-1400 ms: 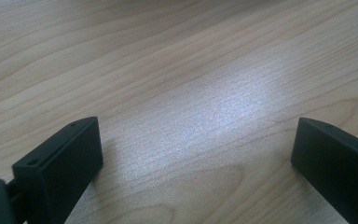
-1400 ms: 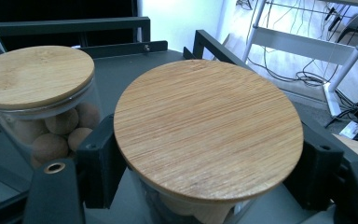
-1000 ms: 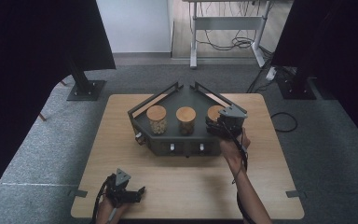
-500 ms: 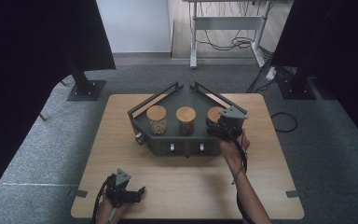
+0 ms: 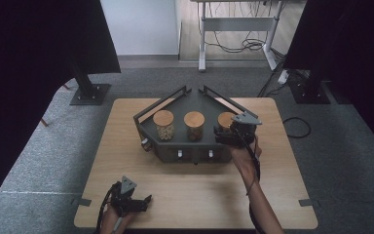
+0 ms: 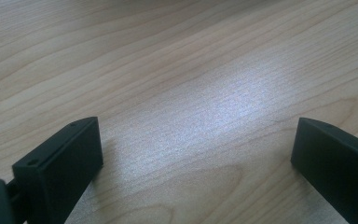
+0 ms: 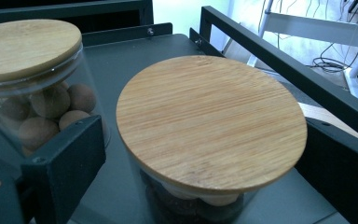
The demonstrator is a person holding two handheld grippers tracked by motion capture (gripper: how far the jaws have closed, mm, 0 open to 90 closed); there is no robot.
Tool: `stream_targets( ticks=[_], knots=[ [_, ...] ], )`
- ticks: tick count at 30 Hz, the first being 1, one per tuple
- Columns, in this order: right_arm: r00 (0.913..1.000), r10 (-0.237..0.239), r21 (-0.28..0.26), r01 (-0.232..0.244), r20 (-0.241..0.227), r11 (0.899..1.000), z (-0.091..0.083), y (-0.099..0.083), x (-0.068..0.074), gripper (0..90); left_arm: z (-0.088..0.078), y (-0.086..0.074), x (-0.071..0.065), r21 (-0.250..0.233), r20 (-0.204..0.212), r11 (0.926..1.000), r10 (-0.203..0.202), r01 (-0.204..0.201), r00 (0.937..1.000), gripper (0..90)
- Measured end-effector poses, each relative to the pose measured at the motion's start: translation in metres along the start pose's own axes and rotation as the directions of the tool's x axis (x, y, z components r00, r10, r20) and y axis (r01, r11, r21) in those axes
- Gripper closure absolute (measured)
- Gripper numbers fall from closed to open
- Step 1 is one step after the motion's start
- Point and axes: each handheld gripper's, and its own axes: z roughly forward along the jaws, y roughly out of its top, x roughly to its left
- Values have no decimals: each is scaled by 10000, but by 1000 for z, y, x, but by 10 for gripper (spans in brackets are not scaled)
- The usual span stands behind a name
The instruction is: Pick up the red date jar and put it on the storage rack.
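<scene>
A: Entry. Where does the right gripper (image 5: 222, 135) stand?

B: At the right end of the dark grey metal tray with a peaked back rail (image 5: 195, 100), which sits mid-table toward the far edge of the pale wooden table (image 5: 282, 195). Its jaws have just been opening and now stand wide apart, one on each side of the rightmost glass jar with a round bamboo lid (image 7: 212, 121).

A: Pads pressing on that jar?

B: No contact that I can make out in the right gripper view. There is a gap on the left side; the right side sits close to the lid's rim.

A: Jar position?

B: Upright on the tray floor, right end of a row of three. The middle glass jar with a bamboo lid (image 5: 194, 125) is just beside it and holds brown round pieces. The left glass jar with a bamboo lid (image 5: 164, 124) holds paler pieces.

A: Left gripper (image 5: 143, 201)?

B: Low at the near left corner of the table, held in the person's left hand (image 5: 111, 219). Jaws wide apart over bare wood, well apart from the tray.
</scene>
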Motion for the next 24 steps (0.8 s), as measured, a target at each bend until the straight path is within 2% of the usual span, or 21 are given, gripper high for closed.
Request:
stream_targets(
  ticks=[9, 24],
  knots=[
    [9998, -170, -41, 170, -115, 9998, -2, -1, 0, 26, 0, 0, 0, 2, 10, 10000, -11, 11, 10000, 17],
    [9988, -442, -307, 436, -216, 9986, -19, -2, -1, 39, 0, 0, 0, -2, -2, 10000, 1, -1, 10000, 17]
  ],
)
